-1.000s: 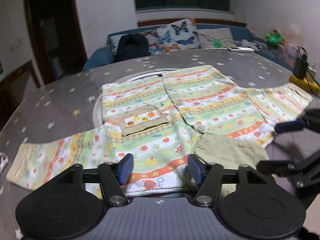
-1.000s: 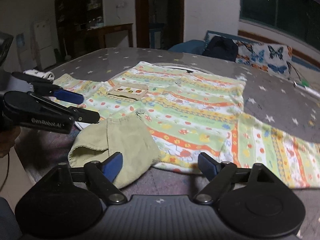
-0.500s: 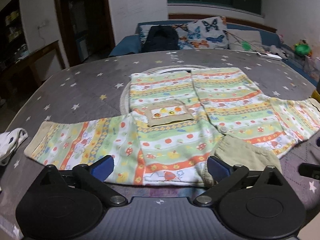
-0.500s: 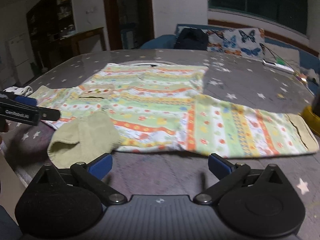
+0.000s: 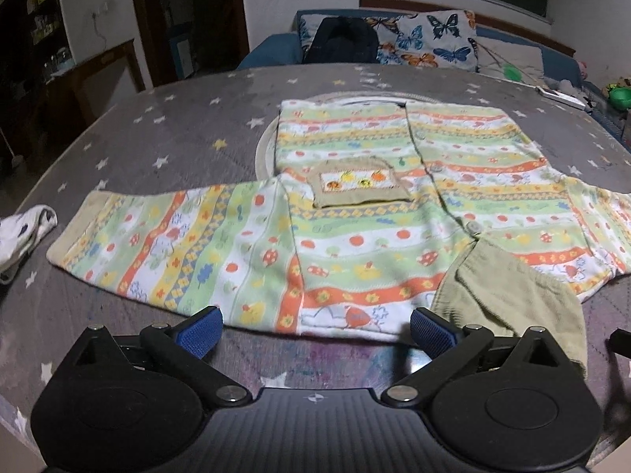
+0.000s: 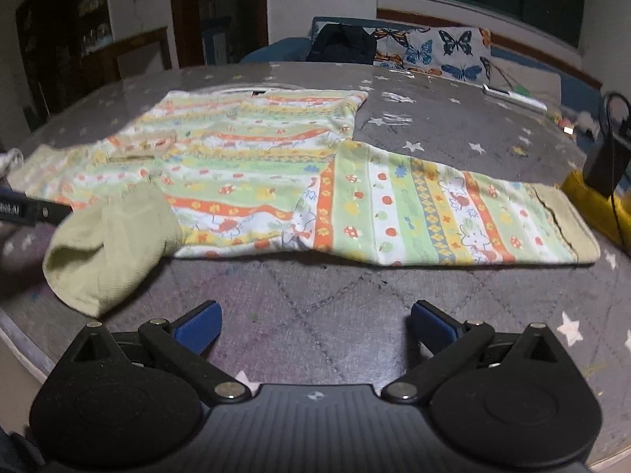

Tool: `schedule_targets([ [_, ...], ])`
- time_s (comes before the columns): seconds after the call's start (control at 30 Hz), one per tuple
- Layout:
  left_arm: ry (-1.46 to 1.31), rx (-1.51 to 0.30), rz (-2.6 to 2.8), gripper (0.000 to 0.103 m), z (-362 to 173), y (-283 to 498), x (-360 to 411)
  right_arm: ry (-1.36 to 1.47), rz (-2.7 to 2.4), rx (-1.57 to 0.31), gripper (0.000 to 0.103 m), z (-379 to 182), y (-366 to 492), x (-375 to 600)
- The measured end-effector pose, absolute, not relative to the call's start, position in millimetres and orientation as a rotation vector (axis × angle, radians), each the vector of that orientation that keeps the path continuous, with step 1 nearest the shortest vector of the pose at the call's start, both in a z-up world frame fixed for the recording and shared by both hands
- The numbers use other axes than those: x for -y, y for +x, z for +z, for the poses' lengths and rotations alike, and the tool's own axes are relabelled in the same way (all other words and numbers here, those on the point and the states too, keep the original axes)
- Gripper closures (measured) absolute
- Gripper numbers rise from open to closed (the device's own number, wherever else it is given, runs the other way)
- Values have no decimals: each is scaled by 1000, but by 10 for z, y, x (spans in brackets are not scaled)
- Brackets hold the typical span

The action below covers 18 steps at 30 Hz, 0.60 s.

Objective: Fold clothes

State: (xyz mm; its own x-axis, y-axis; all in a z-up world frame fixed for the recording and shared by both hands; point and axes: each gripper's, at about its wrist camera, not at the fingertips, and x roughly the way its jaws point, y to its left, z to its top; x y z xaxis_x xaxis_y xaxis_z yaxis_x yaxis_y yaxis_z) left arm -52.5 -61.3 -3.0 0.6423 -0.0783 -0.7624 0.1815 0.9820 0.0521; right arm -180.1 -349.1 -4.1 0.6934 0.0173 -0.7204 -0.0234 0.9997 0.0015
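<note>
The soft, striped fruit-print knitted cardigan [image 5: 378, 236] lies flat on the star-patterned grey table [image 5: 165, 146], looking light and floppy, best pinched at a sleeve cuff, while the left gripper [image 5: 315, 329] and right gripper [image 6: 315, 321] hover open-fingered and empty.

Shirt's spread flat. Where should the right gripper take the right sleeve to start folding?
Probably the khaki cuff of the right sleeve: it is the free end, flat on the table. Bring the open right gripper in low from the near edge, one finger sliding under the hem.
</note>
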Motion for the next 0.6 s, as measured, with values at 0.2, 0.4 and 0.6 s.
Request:
schedule_targets([
  [0.2,98,-885,-147,0,-80,-506,575,2,27,-820,0,-36,-1777,3510],
  [0.4,63,-898,-147,0,-98,-482,540,1,29,-836,0,-28,-1752,3512],
  [0.6,57,-898,-139,0,-104,-464,543,2,28,-833,0,-35,-1760,3514],
])
